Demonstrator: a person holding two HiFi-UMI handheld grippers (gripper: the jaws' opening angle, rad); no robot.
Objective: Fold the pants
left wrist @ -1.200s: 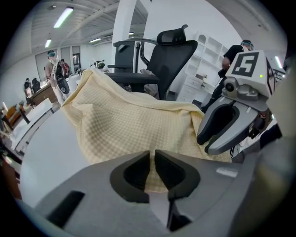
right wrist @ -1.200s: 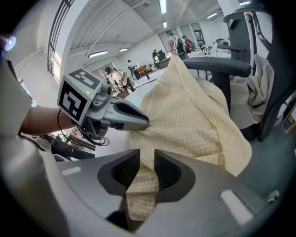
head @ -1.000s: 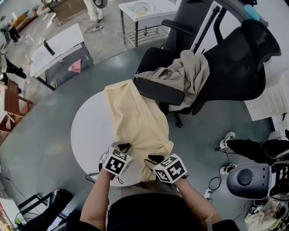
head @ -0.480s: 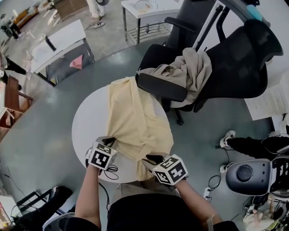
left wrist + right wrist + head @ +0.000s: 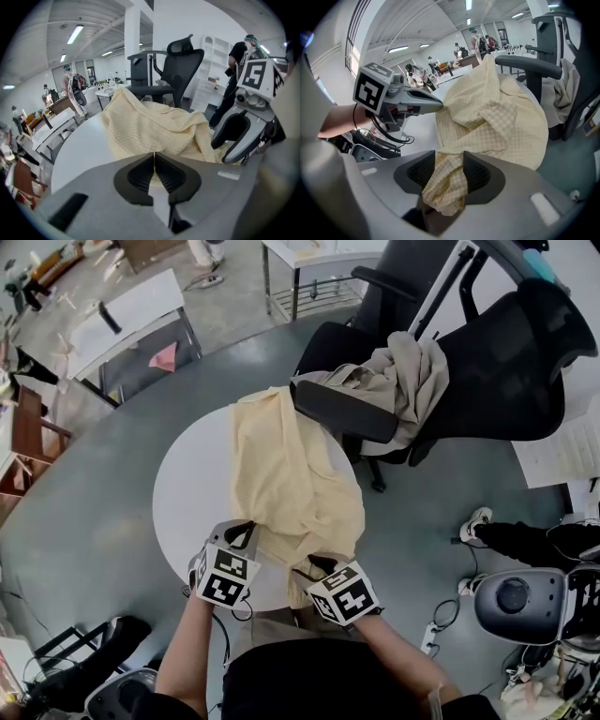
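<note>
The left gripper (image 5: 240, 532) has come back in towards the near-left edge of the pants (image 5: 291, 479) after standing further out to the left a moment ago; its jaws are now pressed together, and in the left gripper view I see no bunch of cloth between them, though I cannot rule out a thin edge; the right gripper (image 5: 319, 566) has hardly shifted at the near-right corner; its jaws have just been widening, yet a wad of the yellow checked cloth fills the gap and touches both pads, so I read a loosened hold, not a release; I judge that I am re-taking my grips on the near end and that no fold is made yet, since the pants lie rumpled and lengthwise away from me, draped over the right side of the round white table (image 5: 187, 493), their far end reaching the armrest of the black office chair (image 5: 497, 362); round about, from the left: white work tables (image 5: 131, 320) on the grey floor (image 5: 84, 521), then a beige garment (image 5: 408, 381) heaped on the chair seat, and at the far right a person's shoe (image 5: 473, 526) and a rounded grey machine (image 5: 511, 601).
</note>
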